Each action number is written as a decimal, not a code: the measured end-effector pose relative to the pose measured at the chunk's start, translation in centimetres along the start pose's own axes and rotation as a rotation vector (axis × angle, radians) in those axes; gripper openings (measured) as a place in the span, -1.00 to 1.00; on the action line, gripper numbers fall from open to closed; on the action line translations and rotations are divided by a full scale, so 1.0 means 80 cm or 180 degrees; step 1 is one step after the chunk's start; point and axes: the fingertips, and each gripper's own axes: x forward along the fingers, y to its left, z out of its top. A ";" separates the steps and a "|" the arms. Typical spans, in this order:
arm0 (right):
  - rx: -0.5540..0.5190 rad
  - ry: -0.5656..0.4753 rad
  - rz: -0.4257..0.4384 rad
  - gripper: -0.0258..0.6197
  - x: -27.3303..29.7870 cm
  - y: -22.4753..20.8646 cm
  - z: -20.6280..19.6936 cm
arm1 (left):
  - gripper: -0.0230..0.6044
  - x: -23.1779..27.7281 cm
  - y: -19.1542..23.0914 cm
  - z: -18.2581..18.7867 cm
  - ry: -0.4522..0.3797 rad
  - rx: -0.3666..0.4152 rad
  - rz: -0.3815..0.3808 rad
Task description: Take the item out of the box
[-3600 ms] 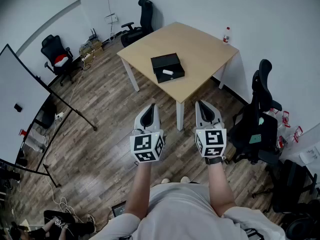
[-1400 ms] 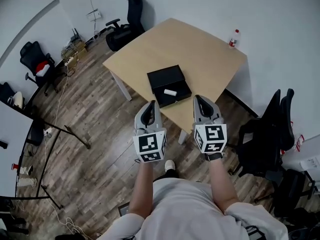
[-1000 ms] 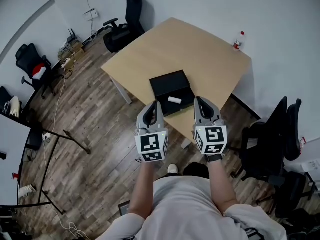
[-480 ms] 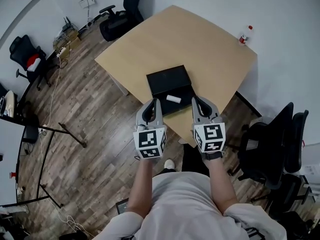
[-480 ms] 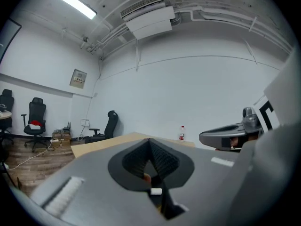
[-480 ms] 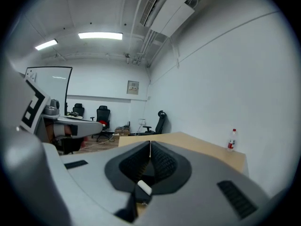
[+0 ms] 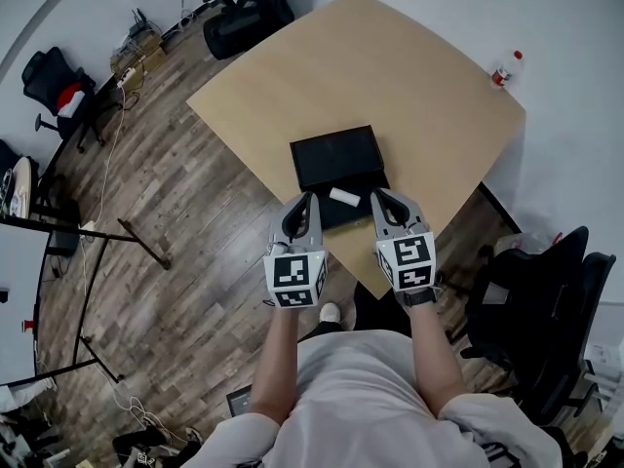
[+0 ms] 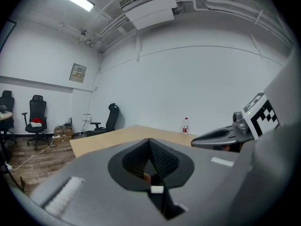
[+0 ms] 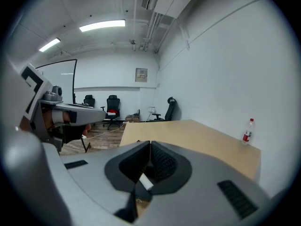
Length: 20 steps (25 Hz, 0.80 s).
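A black open box [image 7: 337,160] lies near the front edge of the light wooden table [image 7: 409,86]. A small white item [image 7: 342,197] rests in the box's near half. In the head view my left gripper [image 7: 305,201] hangs over the box's near left corner and my right gripper [image 7: 380,198] over its near right corner. Both are held above the table. Both are shut with nothing between their jaws, as the left gripper view [image 8: 149,140] and the right gripper view [image 9: 149,143] show. Neither gripper view shows the box.
A plastic bottle [image 7: 504,69] with a red label stands at the table's far right corner. Black office chairs stand at the far left [image 7: 244,16] and to the right [image 7: 546,300]. A whiteboard stand's legs [image 7: 127,237] cross the wooden floor at left.
The person has walked up to the table. The box has come from well ahead of the grippers to just under their tips. Both grippers stay shut and side by side.
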 end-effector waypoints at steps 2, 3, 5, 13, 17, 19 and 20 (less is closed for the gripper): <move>-0.0003 0.0085 0.0069 -0.87 0.012 -0.001 -0.012 | -0.90 0.008 0.003 -0.011 0.0059 -0.0022 0.0013; -0.0003 0.0123 0.0098 -0.87 0.018 -0.001 -0.018 | -0.90 0.013 0.004 -0.016 0.0088 -0.0033 0.0018; -0.0009 0.0195 0.0156 -0.87 0.032 -0.003 -0.027 | -0.90 0.023 0.007 -0.026 0.0138 -0.0045 0.0021; -0.0093 0.0468 0.0394 -0.87 0.072 0.001 -0.060 | -0.90 0.050 0.019 -0.054 0.0296 -0.0146 0.0052; -0.0134 0.0612 0.0516 -0.87 0.088 0.004 -0.078 | -0.90 0.060 0.022 -0.067 0.0358 -0.0184 0.0065; -0.0190 0.0689 0.0580 -0.87 0.096 0.005 -0.087 | -0.90 0.065 0.024 -0.071 0.0382 -0.0204 0.0071; -0.0219 0.0726 0.0613 -0.87 0.099 0.005 -0.092 | -0.90 0.067 0.024 -0.073 0.0392 -0.0213 0.0075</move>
